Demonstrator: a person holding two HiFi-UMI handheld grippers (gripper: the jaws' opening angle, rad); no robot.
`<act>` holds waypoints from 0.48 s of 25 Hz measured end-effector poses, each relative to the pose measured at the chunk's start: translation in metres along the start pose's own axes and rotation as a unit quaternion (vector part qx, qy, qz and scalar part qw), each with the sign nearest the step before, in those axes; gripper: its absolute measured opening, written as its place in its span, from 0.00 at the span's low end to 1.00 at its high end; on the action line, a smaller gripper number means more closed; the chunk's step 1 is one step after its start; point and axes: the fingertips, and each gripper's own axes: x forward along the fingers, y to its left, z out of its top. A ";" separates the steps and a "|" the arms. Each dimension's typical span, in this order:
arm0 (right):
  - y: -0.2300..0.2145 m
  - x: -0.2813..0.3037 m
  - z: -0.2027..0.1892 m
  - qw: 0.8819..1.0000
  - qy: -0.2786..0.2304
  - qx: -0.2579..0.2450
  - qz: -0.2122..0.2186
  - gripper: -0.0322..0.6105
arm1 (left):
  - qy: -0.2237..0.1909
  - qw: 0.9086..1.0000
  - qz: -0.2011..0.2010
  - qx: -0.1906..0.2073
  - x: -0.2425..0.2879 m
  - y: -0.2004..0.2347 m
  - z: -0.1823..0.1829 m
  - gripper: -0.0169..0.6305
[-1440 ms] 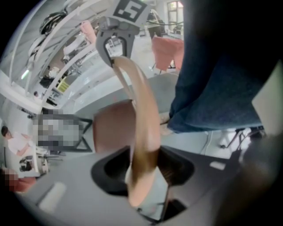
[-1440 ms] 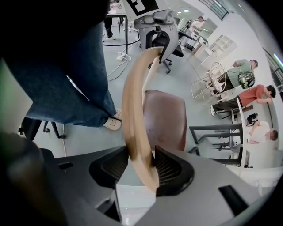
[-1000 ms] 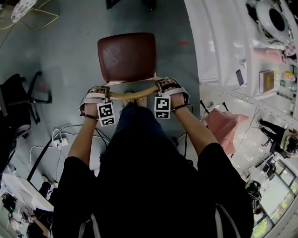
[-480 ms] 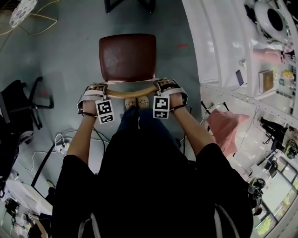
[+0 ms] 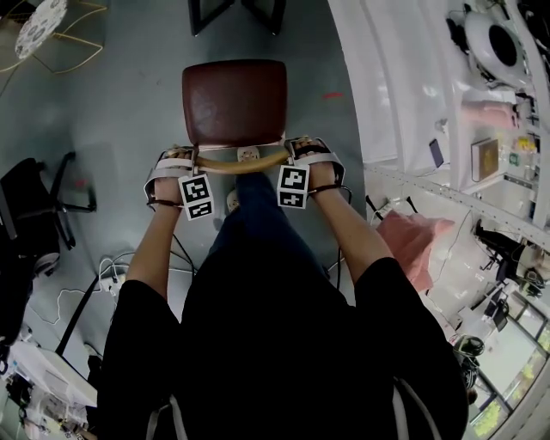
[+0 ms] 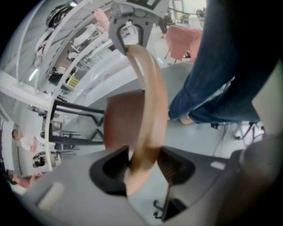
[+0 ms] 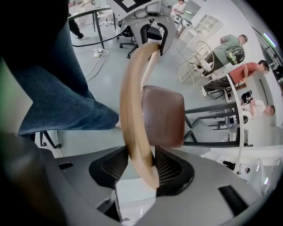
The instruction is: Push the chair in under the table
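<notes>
While pinching the curved wooden back rail at both ends, left gripper and right gripper each with fingers pressed onto the wood, have slid the chair forward over the floor since a second ago. Now nearer the dark table legs, seat front just short of them. Probably not yet tucked in; calls for more even pushing.

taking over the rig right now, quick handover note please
left gripper: shut on the wooden back rail, near its left end.
right gripper: shut on the same rail, near its right end.
chair: upright, its front toward the dark table legs just beyond it.
done: both grips set.
left to do: chair not yet under the table; push it forward until it is.
</notes>
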 end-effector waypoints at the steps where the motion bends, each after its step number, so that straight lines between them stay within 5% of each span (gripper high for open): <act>1: -0.006 0.001 -0.001 1.000 -0.001 0.001 -0.001 0.35 | 0.001 1.000 0.001 -0.001 0.002 0.006 -0.001 0.34; 12: -0.077 0.020 -0.017 1.000 -0.009 0.007 -0.005 0.35 | 0.014 1.000 -0.004 -0.014 0.025 0.076 -0.008 0.35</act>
